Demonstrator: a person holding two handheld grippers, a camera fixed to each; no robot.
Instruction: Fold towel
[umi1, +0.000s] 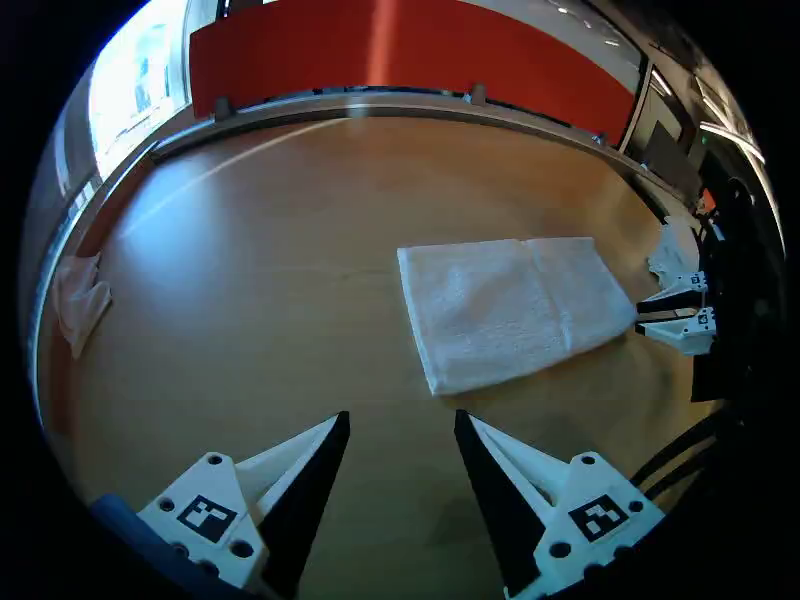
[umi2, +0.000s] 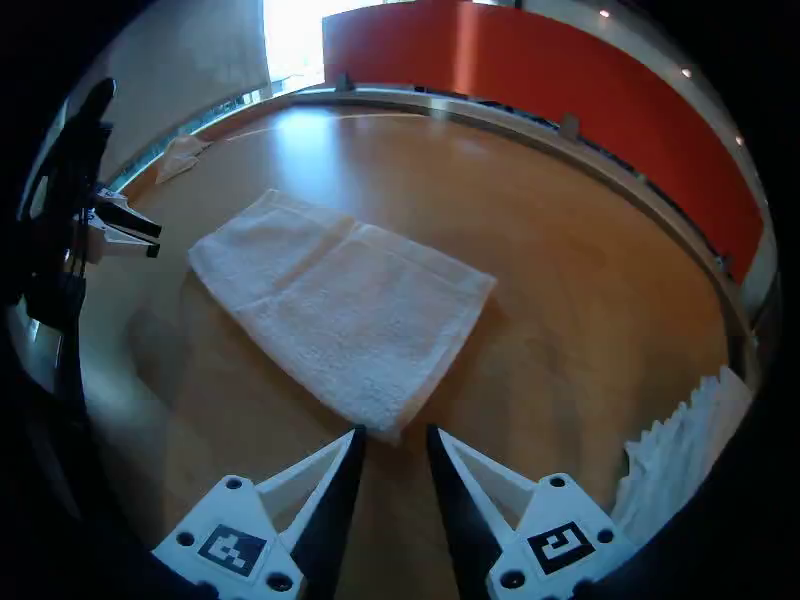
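A white towel (umi1: 515, 305) lies folded flat on the wooden table (umi1: 260, 300). In the left gripper view my left gripper (umi1: 400, 425) hovers open over bare wood, short of the towel's near edge and a little left of it. My right gripper (umi1: 640, 318) shows at the towel's right edge. In the right gripper view the towel (umi2: 340, 305) spreads ahead, its near corner just in front of my right gripper (umi2: 395, 435), whose fingers stand slightly apart with nothing between them. The left gripper (umi2: 150, 240) is at the far left, beyond the towel.
A crumpled white cloth (umi1: 80, 300) lies at the table's left edge, also seen as the cloth (umi2: 180, 155) far off. A stack of white cloths (umi2: 680, 450) sits at the right. A metal rail (umi1: 400, 100) and a red panel (umi1: 400, 45) bound the table's far side.
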